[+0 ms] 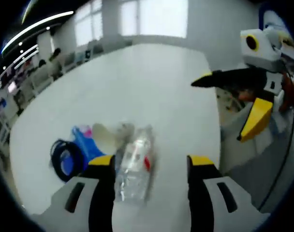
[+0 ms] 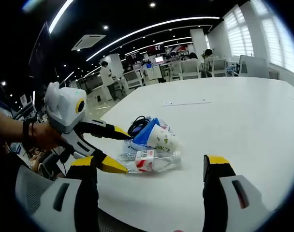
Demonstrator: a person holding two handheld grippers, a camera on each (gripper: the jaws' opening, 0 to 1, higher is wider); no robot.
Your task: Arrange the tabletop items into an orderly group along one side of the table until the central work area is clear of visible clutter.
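Crinkly clear plastic bottle [image 2: 149, 161] between open left claw [image 1: 150, 166]

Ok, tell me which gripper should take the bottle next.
Left, probably. The left gripper is open with the bottle lying between its jaws, against the left one. The right gripper hangs open, farther back from the pile.

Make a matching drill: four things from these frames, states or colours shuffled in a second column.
Things:
1. plastic bottle
2. paper cup
3. cable coil
4. right hand-held gripper

Descriptions:
A. dark loop behind the other items
B. open, nothing between its yellow-tipped jaws
C. clear, red and white label, lying on its side
D. pale with green print, tipped over

Pairs: 1-C, 2-D, 3-A, 4-B
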